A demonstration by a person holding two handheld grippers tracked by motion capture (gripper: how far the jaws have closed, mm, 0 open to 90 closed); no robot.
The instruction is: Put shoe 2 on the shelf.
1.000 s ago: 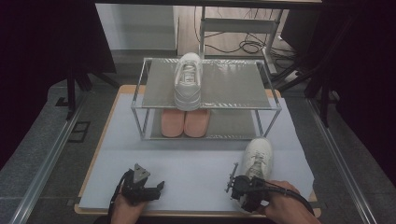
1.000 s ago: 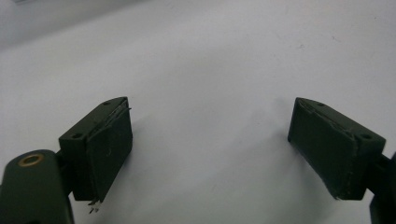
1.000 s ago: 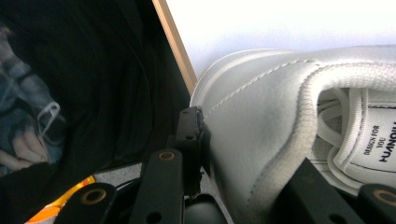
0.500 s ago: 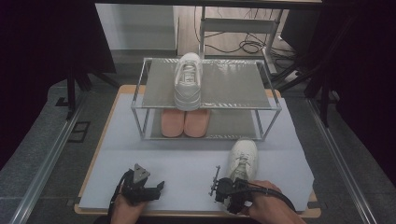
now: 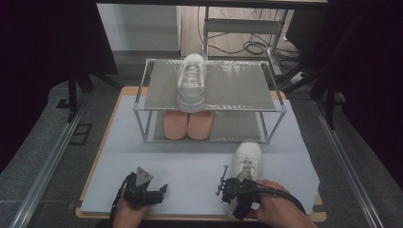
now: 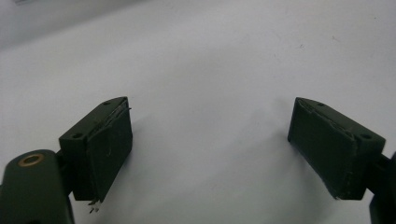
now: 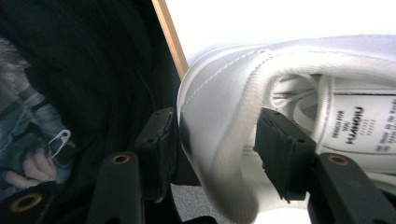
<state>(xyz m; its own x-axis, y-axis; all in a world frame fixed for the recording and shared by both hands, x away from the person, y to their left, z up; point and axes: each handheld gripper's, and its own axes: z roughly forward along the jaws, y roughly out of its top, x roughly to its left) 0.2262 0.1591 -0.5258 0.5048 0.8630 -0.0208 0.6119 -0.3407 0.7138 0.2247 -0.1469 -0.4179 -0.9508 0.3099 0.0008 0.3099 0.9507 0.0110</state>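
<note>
Right gripper (image 7: 212, 154) jaws just widened, loosely straddling the white sneaker's (image 5: 247, 161) heel collar near the desk's (image 5: 190, 171) front-right edge; left gripper (image 5: 145, 192) apart, idle; next: re-clamp, lift to rack (image 5: 211, 85).

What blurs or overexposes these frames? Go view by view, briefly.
High view: dim, dark surroundings, the mat evenly lit, the rack fairly sharp. Left gripper view: mat bright, soft shadows under the left gripper. Right gripper view: the white shoe heel smeared and out of focus near the right gripper, the background blown white.
</note>
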